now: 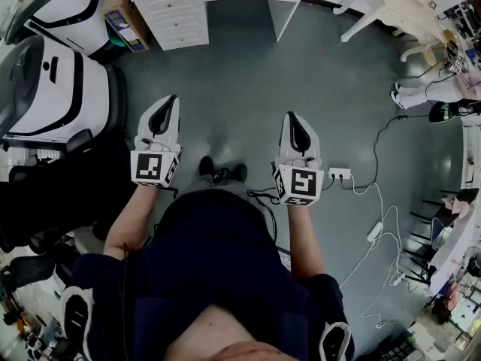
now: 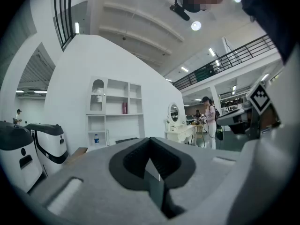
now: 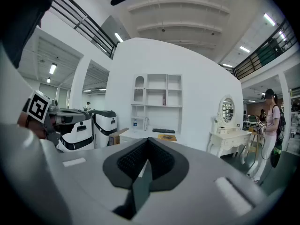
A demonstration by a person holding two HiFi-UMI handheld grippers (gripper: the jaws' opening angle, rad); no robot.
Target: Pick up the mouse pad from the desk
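A white desk (image 1: 180, 10) with drawers stands across the grey floor, well ahead of both grippers. On its top, the right gripper view shows a small yellowish-brown mouse pad (image 3: 164, 137) beside a dark keyboard (image 3: 163, 131). The left gripper view shows the same desk (image 2: 123, 141) far off, with only the dark keyboard plain on it. My left gripper (image 1: 169, 102) (image 2: 151, 157) and right gripper (image 1: 292, 117) (image 3: 147, 159) are held level at waist height, side by side, pointing at the desk. Each has its jaws together with nothing between them.
Two white machines (image 1: 52, 89) and a cardboard box (image 1: 124, 13) stand at the left of the desk. A power strip (image 1: 338, 174) with white cables lies on the floor at the right. A white dressing table with a mirror (image 3: 228, 136) and a standing person (image 3: 270, 125) are further right.
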